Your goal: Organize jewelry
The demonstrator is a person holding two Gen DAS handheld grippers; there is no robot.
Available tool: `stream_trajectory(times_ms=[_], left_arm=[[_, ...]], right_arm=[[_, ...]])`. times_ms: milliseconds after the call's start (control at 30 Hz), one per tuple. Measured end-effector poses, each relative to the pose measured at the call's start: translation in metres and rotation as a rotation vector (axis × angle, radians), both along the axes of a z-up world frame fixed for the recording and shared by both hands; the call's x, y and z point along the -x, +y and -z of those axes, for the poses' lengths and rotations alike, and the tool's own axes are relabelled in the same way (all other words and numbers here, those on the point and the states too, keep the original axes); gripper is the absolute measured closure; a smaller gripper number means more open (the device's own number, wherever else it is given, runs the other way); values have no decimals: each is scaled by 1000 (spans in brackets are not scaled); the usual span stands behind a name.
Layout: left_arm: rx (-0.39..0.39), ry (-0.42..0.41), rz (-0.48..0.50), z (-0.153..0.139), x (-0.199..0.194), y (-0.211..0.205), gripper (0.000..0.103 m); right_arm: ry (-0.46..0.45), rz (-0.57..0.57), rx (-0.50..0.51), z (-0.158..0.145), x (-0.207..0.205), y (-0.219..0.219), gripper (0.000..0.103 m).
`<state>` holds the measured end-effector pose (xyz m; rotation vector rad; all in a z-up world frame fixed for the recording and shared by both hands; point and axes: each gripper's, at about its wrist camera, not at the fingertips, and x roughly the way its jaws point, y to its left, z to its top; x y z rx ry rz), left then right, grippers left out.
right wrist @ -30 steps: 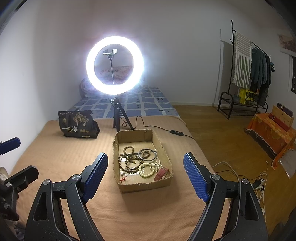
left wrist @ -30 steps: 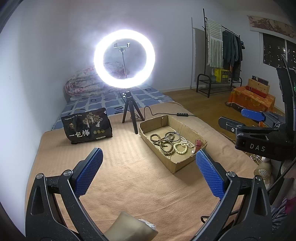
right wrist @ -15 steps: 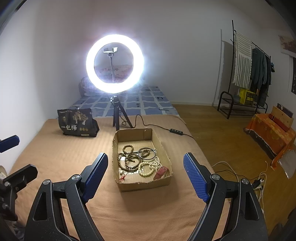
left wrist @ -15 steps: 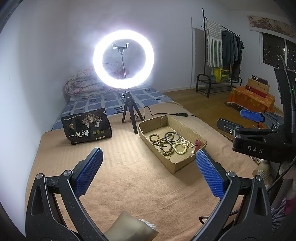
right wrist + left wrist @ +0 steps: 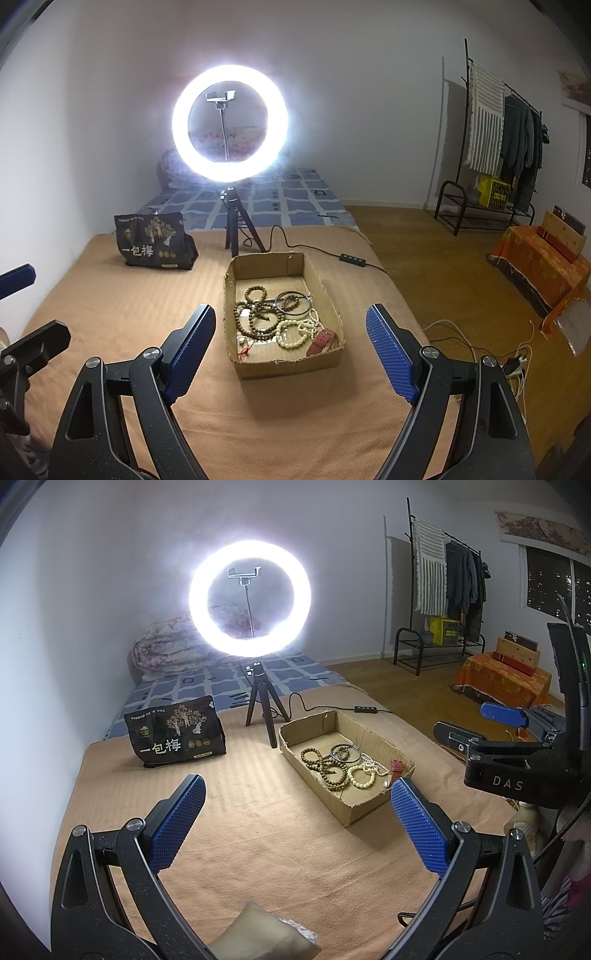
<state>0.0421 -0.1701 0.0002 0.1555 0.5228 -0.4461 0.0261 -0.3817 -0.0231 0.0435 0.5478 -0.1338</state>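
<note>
**Jewelry in box, both hand-held grippers wide and empty; little changed**

Item 1. Box (image 5: pixel 284 363): open cardboard tray, set on the tan blanket (image 5: pixel 110 306) of the bed. Seen straight ahead in the right wrist view and to the right of centre in the left wrist view (image 5: pixel 354 808).

Item 2. Jewelry, all lying inside the box: brown beads (image 5: pixel 256 319) coiled toward the left; dark bangles (image 5: pixel 293 302) behind centre; cream beads (image 5: pixel 293 334) toward the near right; a red strap (image 5: pixel 321 341) at the near right corner, touching the cream beads.

Item 3. Left hand-held gripper (image 5: pixel 295 823): fingers spread wide, nothing held, poised above bare blanket to the left of the box.

Item 4. Right hand-held gripper (image 5: pixel 290 349): fingers spread wide, nothing held, the box framed between them. It is also seen from the side at the right edge of the left wrist view (image 5: pixel 480 727).

Item 5. Surroundings: ring light (image 5: pixel 229 122) on a tripod just behind the box; black bag (image 5: pixel 155 240) to the left of the tripod.

Change noted: compared with a second ago, the box is seen slightly lower and nearer in the right wrist view; the jewelry is unmoved and both grippers are as wide as before.
</note>
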Motion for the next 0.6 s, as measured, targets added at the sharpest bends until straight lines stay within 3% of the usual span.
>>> stream_trajectory(times_ms=[600], left_arm=[[-5, -18, -5, 0, 0, -1, 1]], right_arm=[[16, -16, 11, 1, -4, 2, 19]])
